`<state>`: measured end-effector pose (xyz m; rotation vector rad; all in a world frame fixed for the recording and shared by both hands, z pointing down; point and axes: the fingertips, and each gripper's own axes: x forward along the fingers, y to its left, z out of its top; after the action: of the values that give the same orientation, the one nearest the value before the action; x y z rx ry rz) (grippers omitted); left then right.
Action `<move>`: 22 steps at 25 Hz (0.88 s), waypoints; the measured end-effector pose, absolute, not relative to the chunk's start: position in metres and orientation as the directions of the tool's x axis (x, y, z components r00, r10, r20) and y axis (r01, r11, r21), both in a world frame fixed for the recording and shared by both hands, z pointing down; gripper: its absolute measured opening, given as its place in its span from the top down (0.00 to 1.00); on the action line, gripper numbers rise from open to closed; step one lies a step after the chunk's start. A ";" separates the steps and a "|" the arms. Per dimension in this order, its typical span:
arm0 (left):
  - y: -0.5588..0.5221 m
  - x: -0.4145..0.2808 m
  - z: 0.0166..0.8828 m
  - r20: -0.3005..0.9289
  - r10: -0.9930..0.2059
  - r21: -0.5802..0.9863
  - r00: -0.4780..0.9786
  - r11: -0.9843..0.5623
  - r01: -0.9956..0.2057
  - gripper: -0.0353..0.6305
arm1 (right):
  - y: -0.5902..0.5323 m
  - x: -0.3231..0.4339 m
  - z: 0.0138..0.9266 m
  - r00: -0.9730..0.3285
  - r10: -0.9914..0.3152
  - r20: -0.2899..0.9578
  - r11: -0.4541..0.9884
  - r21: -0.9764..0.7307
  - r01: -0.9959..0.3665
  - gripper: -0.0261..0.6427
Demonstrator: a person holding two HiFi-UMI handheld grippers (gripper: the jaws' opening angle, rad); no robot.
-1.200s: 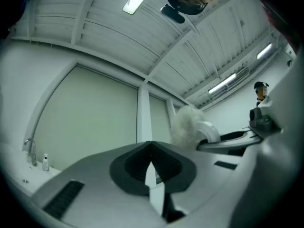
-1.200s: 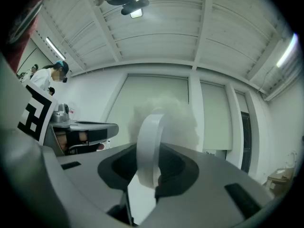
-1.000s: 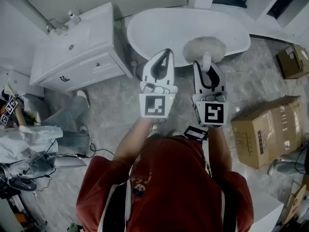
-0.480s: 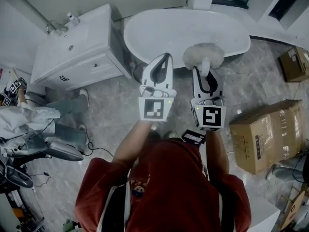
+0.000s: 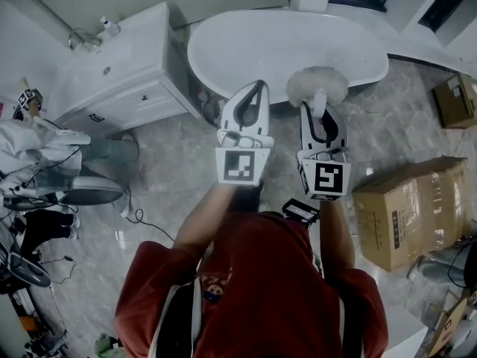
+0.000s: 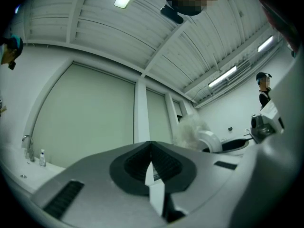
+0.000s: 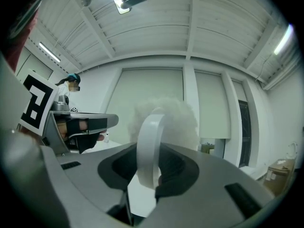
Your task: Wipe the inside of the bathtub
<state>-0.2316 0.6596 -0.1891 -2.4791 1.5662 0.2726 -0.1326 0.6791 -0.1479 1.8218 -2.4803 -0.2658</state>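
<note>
Near the bathtub (image 5: 246, 47), wiping apparently not yet begun: right tongs (image 5: 319, 114) grip the fluffy duster (image 5: 317, 83) by its handle; left tongs (image 5: 256, 88) closed, empty.

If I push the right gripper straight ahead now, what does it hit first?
Likely the near rim of the bathtub, and the duster in the right gripper would touch it first. Height is unclear; it may pass above.
</note>
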 end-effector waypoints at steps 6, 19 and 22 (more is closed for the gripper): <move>0.625 -0.235 -0.180 -0.266 -0.873 -0.032 0.409 -0.416 -0.909 0.92 | 0.647 -0.132 -0.137 -0.301 -0.953 -0.036 0.289 0.189 -0.939 0.80; 0.498 -0.247 -0.178 -0.269 -0.883 -0.022 0.385 -0.394 -0.919 0.92 | 0.516 -0.148 -0.136 -0.333 -0.943 -0.002 0.324 0.220 -0.920 0.80; 0.468 -0.254 -0.176 -0.266 -0.891 -0.012 0.367 -0.378 -0.926 0.92 | 0.482 -0.156 -0.132 -0.353 -0.935 0.012 0.347 0.218 -0.912 0.80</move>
<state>-0.2536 0.4677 -0.1756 -2.4611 1.6511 0.3232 -0.1561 0.4818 -0.1325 1.7018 -2.4655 -0.2617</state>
